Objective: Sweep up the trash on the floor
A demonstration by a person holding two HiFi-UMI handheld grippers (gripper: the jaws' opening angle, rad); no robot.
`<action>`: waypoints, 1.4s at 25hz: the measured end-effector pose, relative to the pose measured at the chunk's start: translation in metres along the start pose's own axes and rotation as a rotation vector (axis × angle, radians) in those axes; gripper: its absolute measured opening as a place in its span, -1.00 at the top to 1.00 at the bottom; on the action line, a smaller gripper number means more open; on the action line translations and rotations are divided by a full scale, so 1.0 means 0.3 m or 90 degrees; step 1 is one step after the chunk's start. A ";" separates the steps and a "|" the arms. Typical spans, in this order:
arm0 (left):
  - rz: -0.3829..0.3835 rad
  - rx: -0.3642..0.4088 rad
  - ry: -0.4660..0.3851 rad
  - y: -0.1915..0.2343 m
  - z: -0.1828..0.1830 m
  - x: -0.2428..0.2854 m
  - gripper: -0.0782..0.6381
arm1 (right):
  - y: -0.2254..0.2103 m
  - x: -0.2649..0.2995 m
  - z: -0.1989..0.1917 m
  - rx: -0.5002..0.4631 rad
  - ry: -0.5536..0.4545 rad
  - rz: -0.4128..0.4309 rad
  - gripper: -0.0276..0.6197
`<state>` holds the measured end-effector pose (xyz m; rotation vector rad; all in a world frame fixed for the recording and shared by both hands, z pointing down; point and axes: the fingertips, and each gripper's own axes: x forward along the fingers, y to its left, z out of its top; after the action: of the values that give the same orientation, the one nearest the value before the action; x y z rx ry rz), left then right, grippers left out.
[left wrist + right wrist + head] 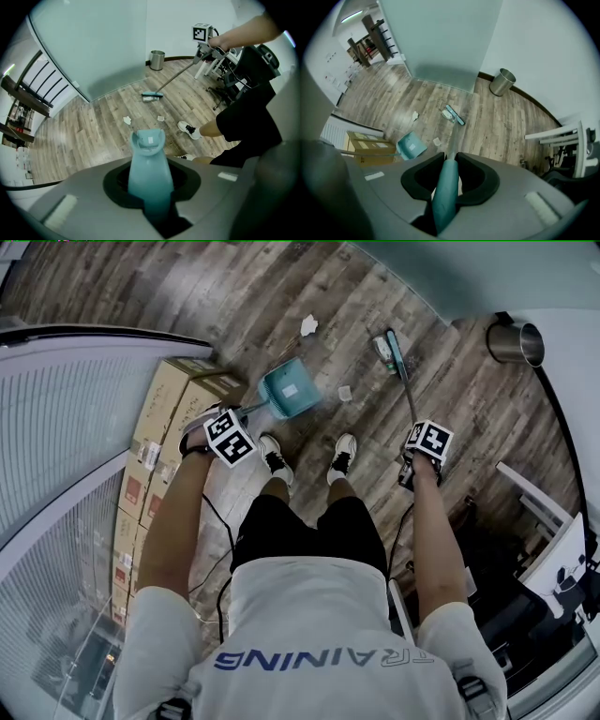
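left tongs (pixel 149 187) clamped on dustpan (pixel 289 390) handle, right tongs (pixel 446 185) clamped on broom (pixel 401 362) handle. paper scraps (pixel 345 393) on the floor (pixel 450 381), one between dustpan and broom head, one farther. scraps likely featherlight and drift easily. handles stiff and light: hold high, sweep gently.

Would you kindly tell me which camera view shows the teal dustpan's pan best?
The head view: it looks down on the whole dustpan, resting on the floor. The right gripper view shows it smaller, beside cardboard boxes. The left gripper view shows only its handle, clamped in the left gripper.
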<state>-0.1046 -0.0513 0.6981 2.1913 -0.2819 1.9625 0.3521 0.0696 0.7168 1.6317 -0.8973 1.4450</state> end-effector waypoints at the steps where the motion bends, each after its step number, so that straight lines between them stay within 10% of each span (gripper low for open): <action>1: 0.000 0.000 0.000 0.000 0.001 0.001 0.53 | 0.022 -0.004 -0.015 -0.021 -0.002 -0.001 0.59; 27: 0.004 0.006 -0.006 -0.004 0.017 0.003 0.53 | 0.528 -0.159 -0.421 -0.151 0.089 0.196 0.59; 35: 0.006 0.006 -0.006 -0.008 0.021 0.002 0.53 | 0.544 -0.190 -0.464 -0.103 0.118 0.257 0.59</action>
<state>-0.0979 -0.0507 0.6979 2.2083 -0.2859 1.9632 0.1383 0.1190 0.6840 1.2188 -1.2490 1.7103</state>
